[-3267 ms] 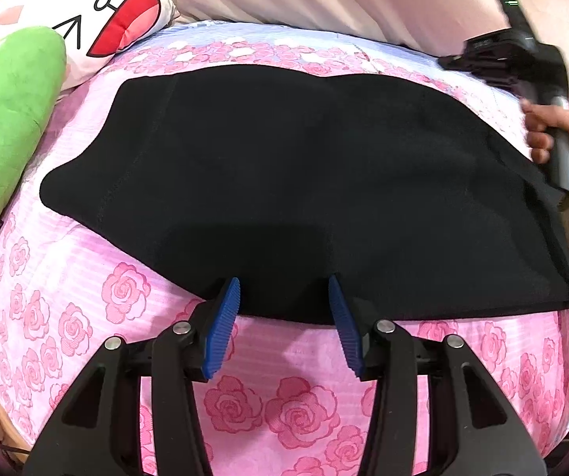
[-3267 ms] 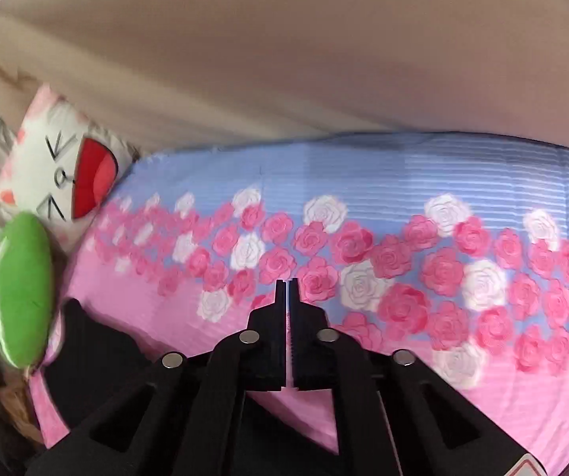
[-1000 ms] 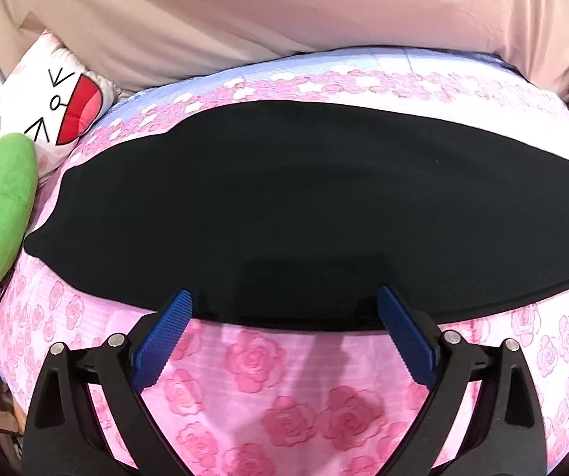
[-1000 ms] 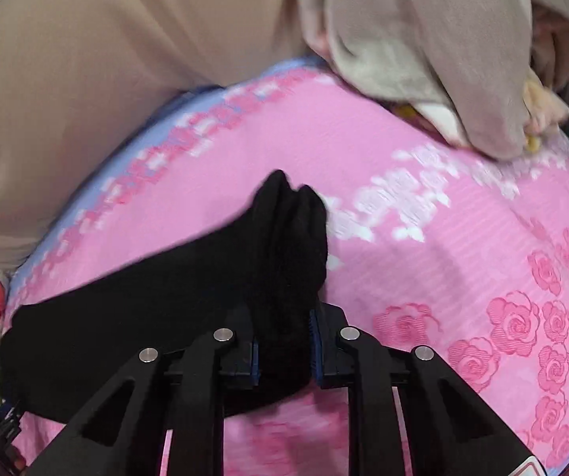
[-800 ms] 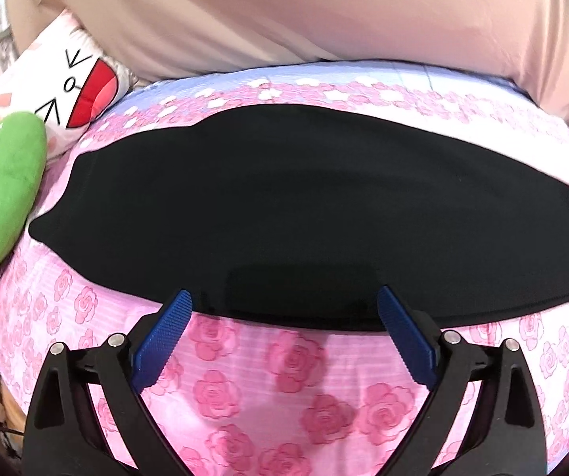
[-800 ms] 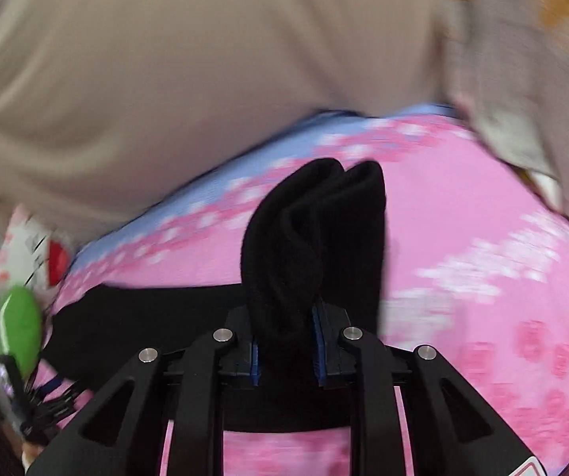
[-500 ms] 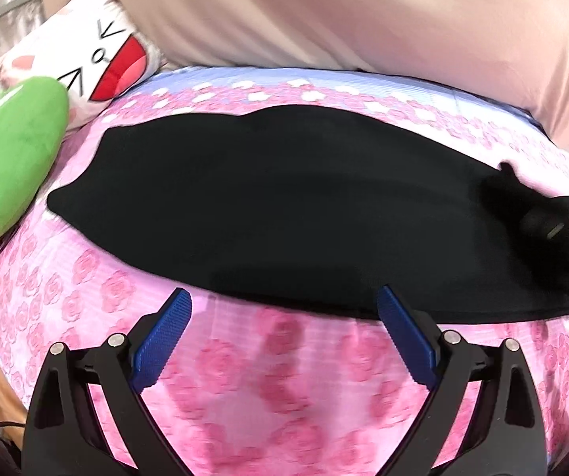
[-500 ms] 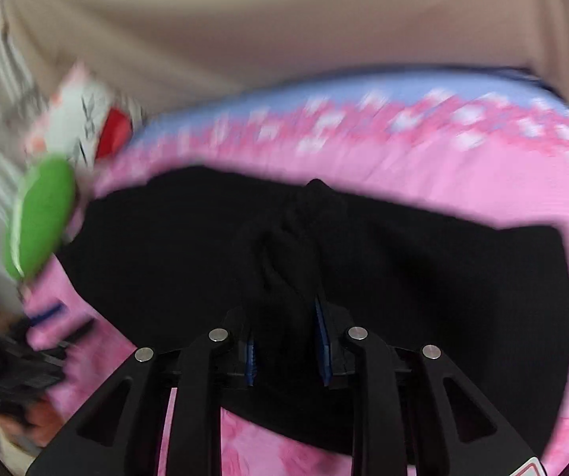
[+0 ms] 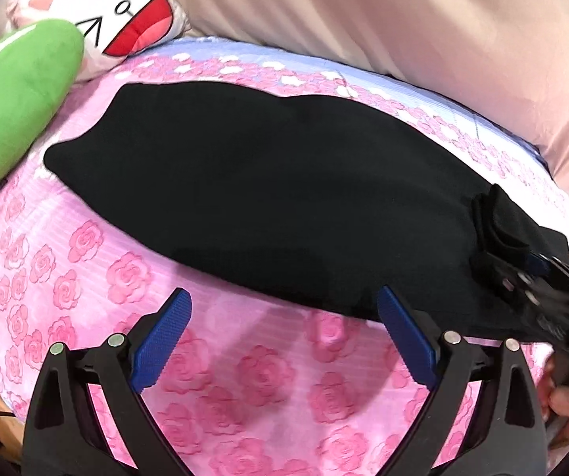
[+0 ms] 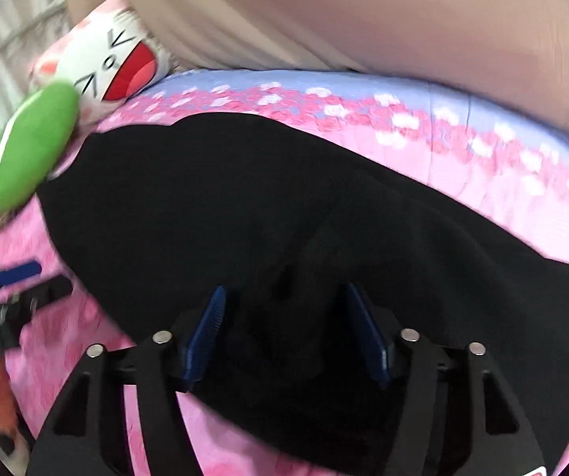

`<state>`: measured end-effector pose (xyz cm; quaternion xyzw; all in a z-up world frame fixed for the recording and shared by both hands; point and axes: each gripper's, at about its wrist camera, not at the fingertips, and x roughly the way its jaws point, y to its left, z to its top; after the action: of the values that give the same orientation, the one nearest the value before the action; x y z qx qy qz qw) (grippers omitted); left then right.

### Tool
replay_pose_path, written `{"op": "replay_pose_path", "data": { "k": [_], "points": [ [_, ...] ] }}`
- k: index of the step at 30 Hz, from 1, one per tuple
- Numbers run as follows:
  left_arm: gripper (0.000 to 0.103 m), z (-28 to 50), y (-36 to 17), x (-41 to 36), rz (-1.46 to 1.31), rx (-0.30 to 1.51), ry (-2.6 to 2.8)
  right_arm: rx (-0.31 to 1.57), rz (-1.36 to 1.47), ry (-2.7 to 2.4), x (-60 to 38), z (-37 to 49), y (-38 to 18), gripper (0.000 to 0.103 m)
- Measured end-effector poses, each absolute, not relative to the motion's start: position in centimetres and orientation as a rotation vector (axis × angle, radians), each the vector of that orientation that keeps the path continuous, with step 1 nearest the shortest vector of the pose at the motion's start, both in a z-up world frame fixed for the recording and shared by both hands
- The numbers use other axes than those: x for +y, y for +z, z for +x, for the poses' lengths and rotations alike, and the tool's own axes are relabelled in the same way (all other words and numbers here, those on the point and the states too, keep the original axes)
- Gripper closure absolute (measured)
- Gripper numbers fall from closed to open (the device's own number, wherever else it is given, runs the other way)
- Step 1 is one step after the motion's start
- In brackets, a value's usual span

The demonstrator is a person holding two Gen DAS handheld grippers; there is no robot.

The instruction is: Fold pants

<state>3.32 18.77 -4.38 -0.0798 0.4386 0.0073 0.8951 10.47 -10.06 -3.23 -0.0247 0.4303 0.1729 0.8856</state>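
Note:
Black pants [image 9: 264, 198] lie spread across the pink rose bedsheet [image 9: 244, 377]. In the left wrist view my left gripper [image 9: 284, 317] is open over bare sheet just in front of the pants' near edge, holding nothing. At the right of that view my right gripper [image 9: 522, 273] rests on the pants beside a bunched fold of black cloth [image 9: 494, 218]. The right wrist view shows the right gripper [image 10: 282, 309] low over the pants [image 10: 284, 206]. Its jaws are opening, with black cloth lying loose between the blue pads [image 10: 205, 329]. The left gripper [image 10: 18, 277] shows blurred at the left edge.
A green cushion [image 9: 10, 103] and a white cartoon-face pillow [image 9: 117, 12] sit at the bed's far left. Beige cloth [image 9: 403, 20] hangs behind the bed. A person's hand [image 9: 566, 400] holds the right gripper at the lower right.
The right gripper carried the pants' end leftward over the rest of the garment, set it down and spread its jaws off the cloth. The left gripper stayed open and shifted sideways along the near edge.

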Motion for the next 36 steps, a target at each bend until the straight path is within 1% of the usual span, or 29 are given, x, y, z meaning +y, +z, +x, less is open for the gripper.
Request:
{"op": "replay_pose_path", "data": {
  "k": [2,3,4,6,9,12,15,16,17,18,21,24,27,29,30,31,33,35,36],
  "points": [
    [0.01,3.0,-4.4,20.5,-0.184,0.897,0.043,0.841,0.013,0.378,-12.4,8.1,-1.2,0.036],
    [0.01,2.8,-4.4,21.4,-0.196,0.893,0.059,0.805,0.042,0.359,-14.0,7.0,0.0,0.027],
    [0.01,2.7,-4.5,22.2,-0.21,0.889,0.07,0.773,0.076,0.302,-16.5,5.7,1.2,0.022],
    [0.01,2.7,-4.5,23.5,-0.24,0.885,0.094,0.758,0.131,0.181,-21.1,3.8,2.1,0.021],
    [0.01,2.9,-4.4,23.9,-0.247,0.88,0.11,0.836,0.289,-0.011,-29.0,2.2,0.1,0.02],
    [0.01,3.3,-4.3,22.8,-0.253,0.88,0.103,0.878,0.438,-0.014,-32.1,2.2,-2.6,0.02],
    [0.01,3.6,-4.0,20.9,-0.241,0.894,0.068,0.879,0.526,0.051,-31.6,2.9,-4.5,0.019],
    [0.01,3.6,-4.0,20.4,-0.232,0.896,0.059,0.859,0.508,0.062,-30.7,3.0,-4.4,0.02],
    [0.01,3.6,-3.8,19.7,-0.22,0.897,0.05,0.857,0.488,0.076,-29.9,3.3,-4.4,0.027],
    [0.01,3.5,-3.8,19.2,-0.208,0.898,0.045,0.851,0.477,0.084,-29.3,3.5,-4.3,0.055],
    [0.01,3.3,-3.7,17.8,-0.181,0.907,0.045,0.859,0.453,0.093,-28.5,3.6,-4.2,0.076],
    [0.01,3.1,-3.5,17.1,-0.18,0.918,0.045,0.822,0.45,0.102,-30.2,2.0,-2.6,0.083],
    [0.01,2.7,-3.0,16.5,-0.16,0.91,0.056,0.797,0.344,0.077,-31.8,0.4,-0.5,0.087],
    [0.01,2.4,-2.7,16.2,-0.152,0.902,0.059,0.796,0.281,0.033,-32.9,-0.5,0.0,0.087],
    [0.01,2.3,-2.6,16.1,-0.151,0.898,0.059,0.798,0.274,0.013,-33.8,-1.0,0.1,0.097],
    [0.01,2.2,-2.5,16.0,-0.148,0.897,0.059,0.8,0.24,-0.052,-35.1,-1.7,0.3,0.103],
    [0.01,1.9,-2.5,15.6,-0.142,0.897,0.055,0.79,0.218,-0.182,-38.5,-3.5,1.2,0.103],
    [0.01,1.8,-2.7,14.8,-0.128,0.9,0.045,0.819,0.265,-0.265,-43.1,-5.7,1.9,0.103],
    [0.01,1.9,-2.8,14.2,-0.114,0.903,0.038,0.802,0.271,-0.309,-44.2,-6.7,2.4,0.093]
  ]
}}
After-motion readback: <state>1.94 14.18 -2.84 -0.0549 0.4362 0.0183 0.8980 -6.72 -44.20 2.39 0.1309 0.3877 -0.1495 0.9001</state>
